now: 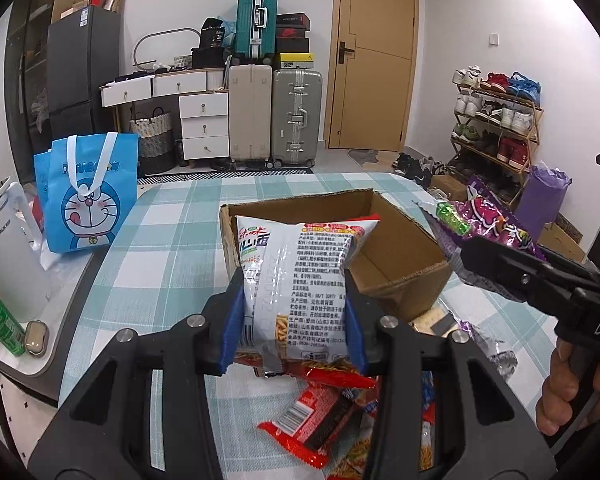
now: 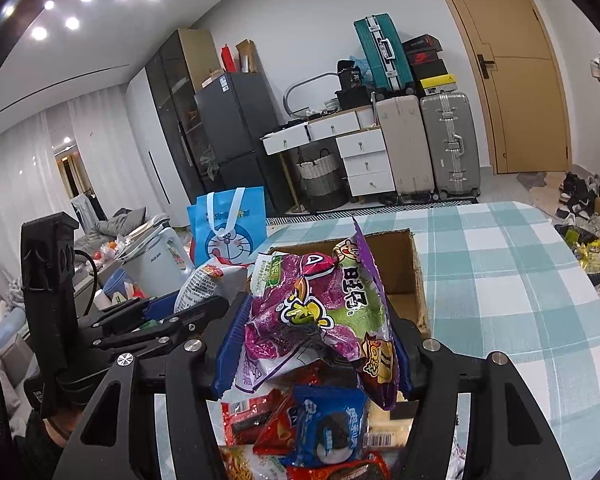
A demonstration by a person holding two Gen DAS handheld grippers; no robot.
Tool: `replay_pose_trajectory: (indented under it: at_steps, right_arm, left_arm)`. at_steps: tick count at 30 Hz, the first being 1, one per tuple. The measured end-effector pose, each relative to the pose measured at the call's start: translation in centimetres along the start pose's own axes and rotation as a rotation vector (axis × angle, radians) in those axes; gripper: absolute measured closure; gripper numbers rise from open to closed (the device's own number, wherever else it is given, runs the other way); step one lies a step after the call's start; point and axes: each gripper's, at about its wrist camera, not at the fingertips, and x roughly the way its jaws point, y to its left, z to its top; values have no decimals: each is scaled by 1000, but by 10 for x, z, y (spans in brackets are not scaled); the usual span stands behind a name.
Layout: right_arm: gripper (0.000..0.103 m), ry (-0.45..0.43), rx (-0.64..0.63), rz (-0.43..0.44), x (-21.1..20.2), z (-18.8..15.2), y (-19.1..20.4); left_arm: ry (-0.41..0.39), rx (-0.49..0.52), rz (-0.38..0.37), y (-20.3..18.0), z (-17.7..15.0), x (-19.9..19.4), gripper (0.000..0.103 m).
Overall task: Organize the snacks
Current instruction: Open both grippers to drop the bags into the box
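My left gripper (image 1: 294, 304) is shut on a white and red noodle snack bag (image 1: 300, 276), held above the near edge of an open cardboard box (image 1: 404, 264). My right gripper (image 2: 318, 328) is shut on a purple snack bag (image 2: 320, 300), held just in front of the same box (image 2: 400, 276). In the left wrist view the right gripper (image 1: 500, 264) and purple bag (image 1: 496, 224) are right of the box. A pile of loose snacks (image 2: 300, 428) lies on the table below both grippers, with red packets (image 1: 312, 420) and a blue cookie packet (image 2: 328, 428).
The table has a teal and white checked cloth (image 2: 500, 280). A blue Doraemon bag (image 1: 84, 196) and a white kettle (image 1: 8, 256) stand left of the table, with a green can (image 1: 4, 324). Suitcases, drawers, a door and a shoe rack (image 1: 496, 128) stand behind.
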Motion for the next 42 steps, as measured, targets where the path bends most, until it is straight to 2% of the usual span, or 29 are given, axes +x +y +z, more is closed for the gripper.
replay_pose_trajectory:
  at_steps: [11, 14, 23, 27, 34, 36, 41, 42]
  right_arm:
    - [42, 59, 44, -8, 36, 11, -8]
    - [42, 75, 69, -6, 47, 13, -12]
    - [41, 109, 118, -34, 72, 20, -23]
    - [37, 115, 134, -41, 76, 22, -25]
    - [25, 70, 61, -93, 60, 19, -18]
    - [22, 64, 61, -83, 56, 19, -20]
    - [12, 70, 71, -71, 48, 13, -22]
    - [5, 72, 74, -65, 44, 10, -22]
  left_arm:
    - [25, 8, 34, -1, 14, 43, 63]
    - [18, 19, 52, -4, 17, 48, 63]
    - [22, 28, 41, -7, 19, 57, 63]
    - [23, 36, 20, -6, 18, 61, 63]
    - [21, 69, 28, -13, 16, 68, 61]
    - [21, 63, 27, -14, 16, 68, 60]
    - [43, 43, -32, -12, 12, 66, 38]
    - [41, 48, -36, -12, 11, 64, 34]
